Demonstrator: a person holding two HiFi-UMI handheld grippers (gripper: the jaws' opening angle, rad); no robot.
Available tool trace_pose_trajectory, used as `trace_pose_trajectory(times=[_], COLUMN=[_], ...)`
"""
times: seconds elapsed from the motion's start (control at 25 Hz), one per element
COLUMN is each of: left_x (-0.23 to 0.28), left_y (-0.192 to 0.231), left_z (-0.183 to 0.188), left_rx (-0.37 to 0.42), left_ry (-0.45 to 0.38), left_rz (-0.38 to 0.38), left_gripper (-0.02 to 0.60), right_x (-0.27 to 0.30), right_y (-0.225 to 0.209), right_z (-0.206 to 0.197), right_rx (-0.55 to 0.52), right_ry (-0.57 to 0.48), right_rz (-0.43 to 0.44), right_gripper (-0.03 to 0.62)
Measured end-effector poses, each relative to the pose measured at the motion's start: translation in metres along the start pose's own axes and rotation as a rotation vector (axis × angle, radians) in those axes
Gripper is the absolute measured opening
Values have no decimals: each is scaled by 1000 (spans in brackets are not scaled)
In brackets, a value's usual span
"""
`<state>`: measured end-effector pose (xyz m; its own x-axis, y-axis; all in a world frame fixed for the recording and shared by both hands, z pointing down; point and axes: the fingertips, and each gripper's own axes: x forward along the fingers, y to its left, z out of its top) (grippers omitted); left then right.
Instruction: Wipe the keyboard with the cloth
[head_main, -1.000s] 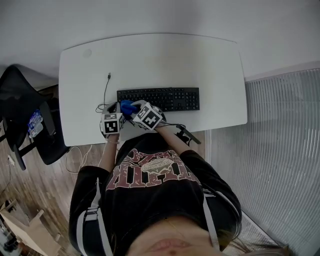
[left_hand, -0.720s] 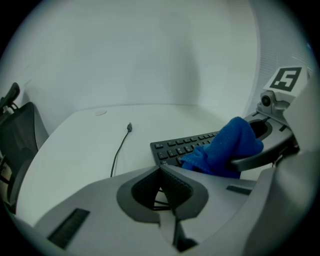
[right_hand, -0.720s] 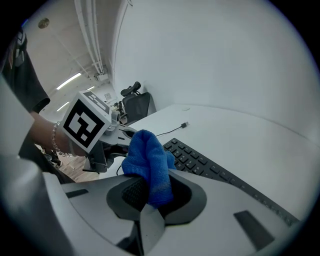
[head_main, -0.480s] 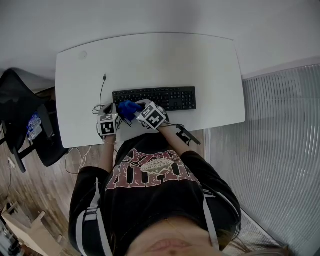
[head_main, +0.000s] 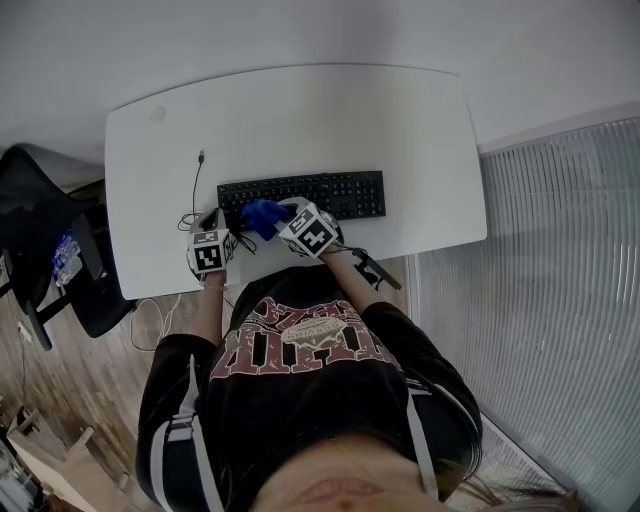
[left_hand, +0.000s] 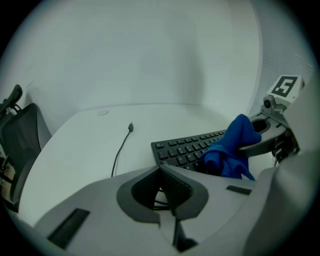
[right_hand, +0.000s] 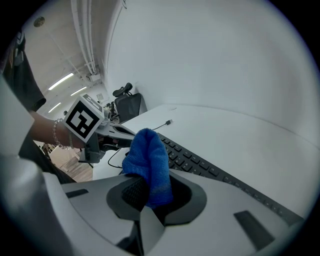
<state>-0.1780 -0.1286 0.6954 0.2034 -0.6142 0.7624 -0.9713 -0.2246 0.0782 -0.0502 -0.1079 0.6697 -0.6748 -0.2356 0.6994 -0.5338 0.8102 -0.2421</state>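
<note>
Head view steeply down, far above; both gripper views low, close, sharing keyboard (head_main: 340, 190).

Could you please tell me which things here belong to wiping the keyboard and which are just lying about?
Part of the job: keyboard; blue cloth, held by the right gripper; desk under the keyboard.

Just lying about: loose cable left of the keyboard; office chair off the desk's left end; left gripper, shut on nothing.
</note>
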Motion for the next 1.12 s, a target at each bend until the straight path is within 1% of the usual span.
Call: trace_pose_trajectory(times=[0.72,1.12], left_x=[-1,-2], left_y=[0,-1], left_z=[1,1], left_rx=[-6,-10], left_ry=[-2,-3], left_rz=[27,40], left_gripper=[32,32], right_x=[-32,-52], right_y=[-30,-50], right_z=[-23,-38], right_rx=[36,83], right_ry=[12,12], right_rz=[-65,-117], right_gripper=[64,64])
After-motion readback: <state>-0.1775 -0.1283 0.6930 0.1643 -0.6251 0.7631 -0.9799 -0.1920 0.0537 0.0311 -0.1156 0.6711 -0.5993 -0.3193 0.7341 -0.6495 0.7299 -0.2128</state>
